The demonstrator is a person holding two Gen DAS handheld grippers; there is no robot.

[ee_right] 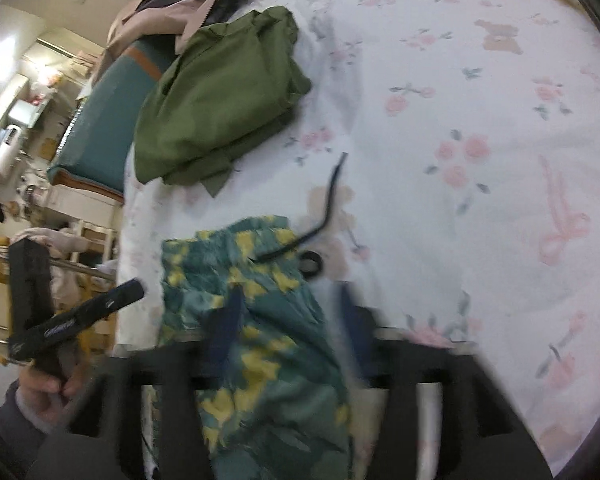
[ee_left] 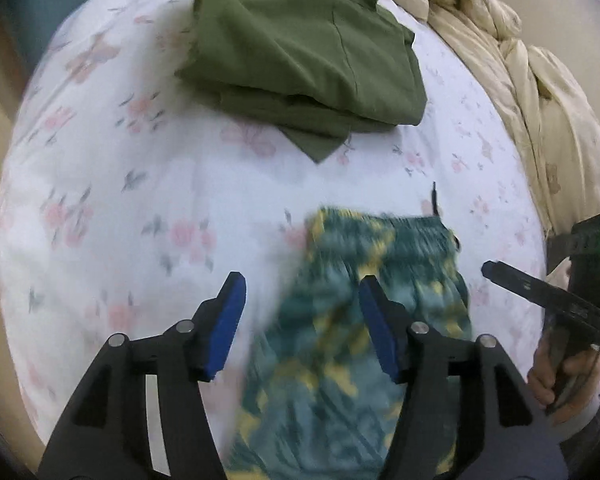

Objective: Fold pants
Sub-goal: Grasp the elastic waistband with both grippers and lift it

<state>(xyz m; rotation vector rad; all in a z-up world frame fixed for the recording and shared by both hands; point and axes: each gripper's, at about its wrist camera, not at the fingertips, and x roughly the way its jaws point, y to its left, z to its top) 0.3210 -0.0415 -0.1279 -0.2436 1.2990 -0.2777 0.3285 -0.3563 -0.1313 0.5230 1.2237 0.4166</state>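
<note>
The patterned pants [ee_left: 364, 320] lay on the floral bed [ee_left: 120, 200]. My left gripper [ee_left: 302, 300] was wide open, holding nothing; the right gripper [ee_right: 288, 320] too, I judged. I should grasp the waistband corners evenly.

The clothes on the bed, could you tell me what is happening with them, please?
A person with a handheld gripper in each hand is folding pants on a floral bed sheet. The patterned green and yellow pants lie just in front of the left gripper, whose jaws are open. The right gripper is blurred, also over the pants. Olive green pants already lie folded farther back.
</note>
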